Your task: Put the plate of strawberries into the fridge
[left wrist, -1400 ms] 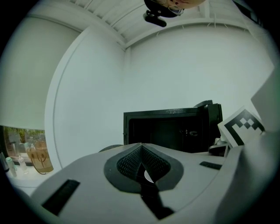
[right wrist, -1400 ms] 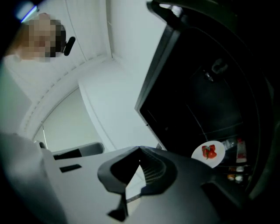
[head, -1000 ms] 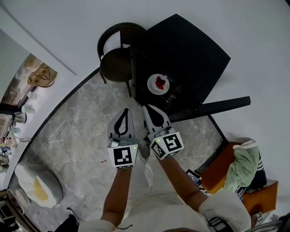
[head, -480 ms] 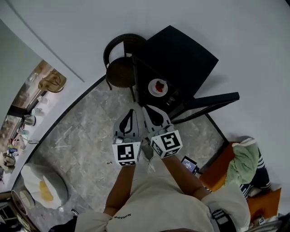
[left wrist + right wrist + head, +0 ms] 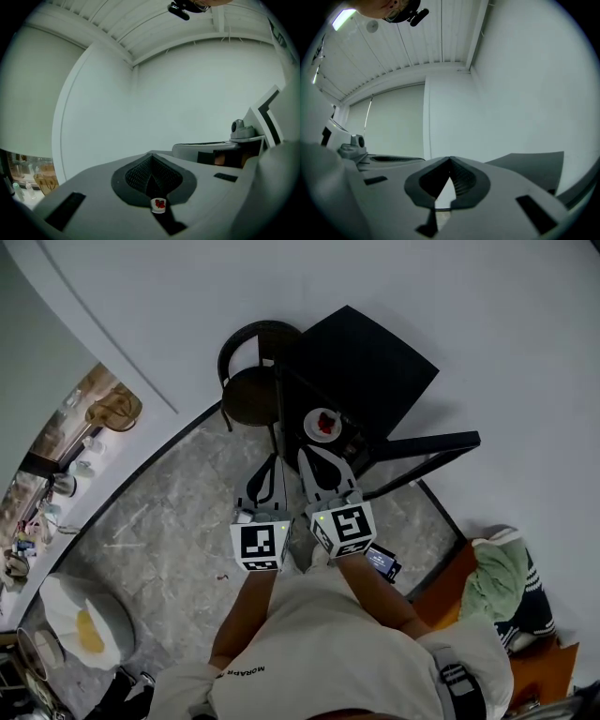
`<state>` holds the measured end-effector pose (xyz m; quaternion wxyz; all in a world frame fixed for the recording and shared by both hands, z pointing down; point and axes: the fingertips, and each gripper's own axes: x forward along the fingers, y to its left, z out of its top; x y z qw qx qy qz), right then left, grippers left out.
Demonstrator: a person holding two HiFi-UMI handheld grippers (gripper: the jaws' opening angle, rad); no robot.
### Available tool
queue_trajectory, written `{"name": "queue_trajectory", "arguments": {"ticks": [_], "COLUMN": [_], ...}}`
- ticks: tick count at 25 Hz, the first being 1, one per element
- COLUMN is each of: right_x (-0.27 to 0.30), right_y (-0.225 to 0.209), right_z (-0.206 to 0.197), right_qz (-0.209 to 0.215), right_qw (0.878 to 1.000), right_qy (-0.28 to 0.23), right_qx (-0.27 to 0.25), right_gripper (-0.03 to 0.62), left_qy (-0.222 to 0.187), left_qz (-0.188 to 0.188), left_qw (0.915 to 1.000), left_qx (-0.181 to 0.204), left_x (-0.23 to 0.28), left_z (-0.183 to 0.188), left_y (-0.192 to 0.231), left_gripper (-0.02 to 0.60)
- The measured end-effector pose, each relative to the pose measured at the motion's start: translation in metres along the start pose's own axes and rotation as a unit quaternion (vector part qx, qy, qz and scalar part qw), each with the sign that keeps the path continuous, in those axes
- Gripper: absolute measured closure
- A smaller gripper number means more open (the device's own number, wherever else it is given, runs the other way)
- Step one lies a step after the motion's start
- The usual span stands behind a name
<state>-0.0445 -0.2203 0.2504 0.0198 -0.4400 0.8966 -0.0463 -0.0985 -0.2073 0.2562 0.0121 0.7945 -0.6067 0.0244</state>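
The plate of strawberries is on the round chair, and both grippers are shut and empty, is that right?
No. The head view shows the plate of strawberries on the black table, beside the round chair, not on it. The left gripper and right gripper are shut and empty.

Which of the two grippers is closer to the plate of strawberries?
Right. In the head view the right gripper ends just below the plate. The left gripper is beside it, farther off to the left. Neither touches the plate.
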Motion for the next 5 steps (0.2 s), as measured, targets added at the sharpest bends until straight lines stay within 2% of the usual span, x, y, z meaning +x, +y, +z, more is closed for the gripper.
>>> {"name": "queue_trajectory", "arguments": {"ticks": [5], "right_x": [0.000], "right_y": [-0.009], "right_z": [0.014], "right_qz": [-0.010], "right_qw": [1.000], "right_qy": [-0.011], "right_qx": [0.003], "right_gripper": [0.582], "left_qy": [-0.004], "left_qz": [-0.008], "left_qw": [0.9999], "left_qx": [0.006], "left_x": [0.001], "left_z": [0.013], "left_y": [-0.001], "left_gripper": [0.581]}}
